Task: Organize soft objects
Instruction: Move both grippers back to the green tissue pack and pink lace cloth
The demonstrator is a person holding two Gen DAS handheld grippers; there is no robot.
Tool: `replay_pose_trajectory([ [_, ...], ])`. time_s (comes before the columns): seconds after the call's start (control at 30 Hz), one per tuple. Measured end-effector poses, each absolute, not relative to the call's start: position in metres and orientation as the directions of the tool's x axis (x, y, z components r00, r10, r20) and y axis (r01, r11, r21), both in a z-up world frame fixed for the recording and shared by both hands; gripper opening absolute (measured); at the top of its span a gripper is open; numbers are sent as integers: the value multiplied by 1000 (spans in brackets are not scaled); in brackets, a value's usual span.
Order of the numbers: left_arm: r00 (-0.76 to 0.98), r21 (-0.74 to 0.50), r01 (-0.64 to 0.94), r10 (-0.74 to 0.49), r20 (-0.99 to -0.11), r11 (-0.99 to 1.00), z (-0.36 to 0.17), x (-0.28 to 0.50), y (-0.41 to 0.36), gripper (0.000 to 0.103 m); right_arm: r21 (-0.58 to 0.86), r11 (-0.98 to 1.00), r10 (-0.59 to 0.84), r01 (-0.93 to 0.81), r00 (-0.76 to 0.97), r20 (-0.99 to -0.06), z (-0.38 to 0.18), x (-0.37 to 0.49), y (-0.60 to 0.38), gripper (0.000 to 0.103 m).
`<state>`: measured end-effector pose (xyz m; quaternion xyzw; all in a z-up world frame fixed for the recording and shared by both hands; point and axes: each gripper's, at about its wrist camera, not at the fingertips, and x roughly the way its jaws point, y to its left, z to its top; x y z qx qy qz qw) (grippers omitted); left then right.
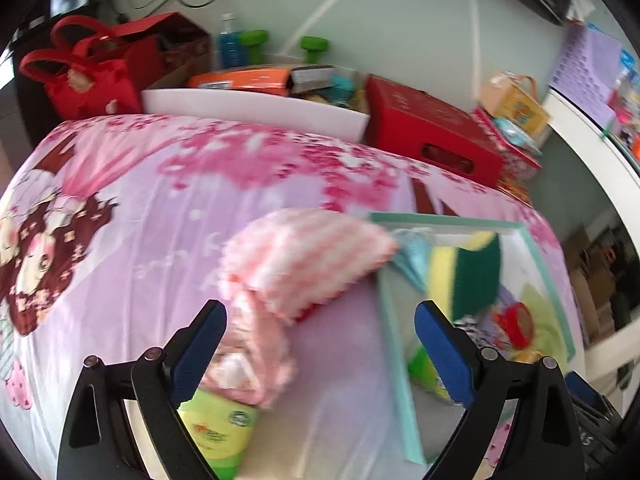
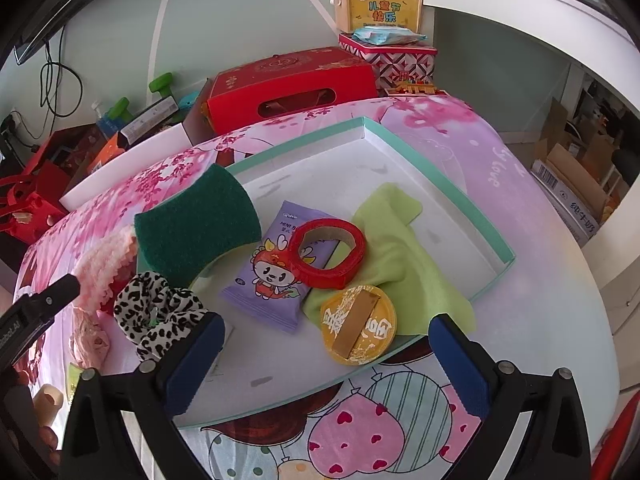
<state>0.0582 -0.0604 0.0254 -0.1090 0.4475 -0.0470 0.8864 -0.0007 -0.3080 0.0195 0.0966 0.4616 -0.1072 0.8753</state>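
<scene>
Fingers of both grippers stand spread wide, nothing btwn them: left gripper (image 1: 320, 328) over a pink-white cloth (image 1: 308, 260) on the bedsheet (image 1: 160, 208), just left of the teal-rimmed tray (image 2: 472, 208); right gripper (image 2: 324, 344) at tray's near edge. Green sponge (image 2: 196, 224) leans on tray's left rim, leopard scrunchie (image 2: 160, 312) near it, lime cloth (image 2: 396, 240) w/ red tape roll (image 2: 328, 252) inside

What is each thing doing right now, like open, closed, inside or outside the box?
Left gripper: open, nothing held.
Right gripper: open, nothing held.
Teal tray: lidless, on the bed.
Green sponge: leaning over the tray's rim.
Red tape roll: in the tray, on the purple packet.
Green cloth: crumpled, in the tray.
Pink towel: outside, on the bed.
</scene>
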Motion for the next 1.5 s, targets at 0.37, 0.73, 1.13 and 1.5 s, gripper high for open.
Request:
replay_pose_trajectory([
  [0.37,637,-225,-139,-87,-766,965,27,47,-11,98,90,979,-41,182,610,-791,48,-1,-266,103],
  [0.73,628,-194,-169,-46,-777,966,31,33,20,98,127,990,65,62,599,-798,50,7,-211,103],
  [1.13,528,-143,-207,-12,-849,968,17,21,46,98,133,991,105,5,586,-803,49,8,-173,103],
  [1.5,455,-129,-107,-66,-888,986,0,25,29,98,123,992,89,24,559,-824,35,16,-168,103],
])
